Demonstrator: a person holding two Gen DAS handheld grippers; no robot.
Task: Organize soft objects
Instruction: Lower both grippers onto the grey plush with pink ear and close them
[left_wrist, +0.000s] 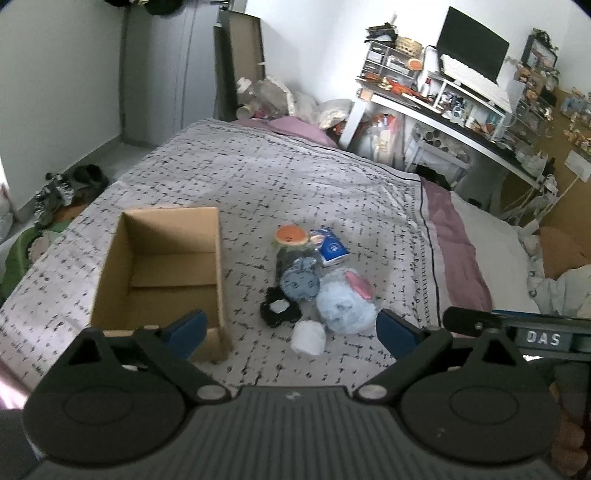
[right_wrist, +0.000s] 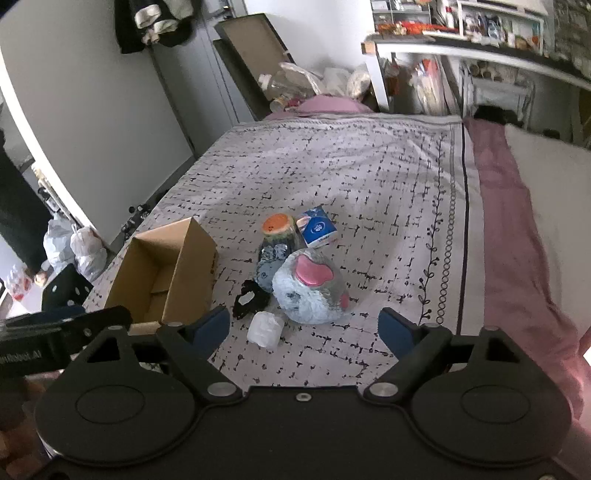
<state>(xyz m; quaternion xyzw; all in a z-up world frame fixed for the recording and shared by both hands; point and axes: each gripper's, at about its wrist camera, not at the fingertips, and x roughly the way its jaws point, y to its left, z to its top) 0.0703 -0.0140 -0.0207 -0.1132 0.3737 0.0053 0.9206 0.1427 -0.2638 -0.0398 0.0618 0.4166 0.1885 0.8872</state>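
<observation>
A cluster of soft objects lies on the patterned bedspread (left_wrist: 314, 177): a light blue plush (left_wrist: 343, 306) with a pink ear, a smaller grey-blue plush (left_wrist: 299, 282), a black fuzzy item (left_wrist: 277, 312), a white soft lump (left_wrist: 308, 338), a watermelon-patterned piece (left_wrist: 291, 236) and a blue tissue pack (left_wrist: 332, 249). An open, empty cardboard box (left_wrist: 162, 273) stands left of them. My left gripper (left_wrist: 291, 332) hovers open just before the white lump. My right gripper (right_wrist: 304, 326) is open too, near the white lump (right_wrist: 266, 328) and the blue plush (right_wrist: 312, 291). Nothing is held.
A pink sheet and white pillow (right_wrist: 546, 192) lie along the bed's right side. A cluttered white desk (left_wrist: 461, 107) with a monitor stands beyond the bed. Clothes and bags sit on the floor at left (left_wrist: 62, 195). The other gripper's body shows at each view's edge.
</observation>
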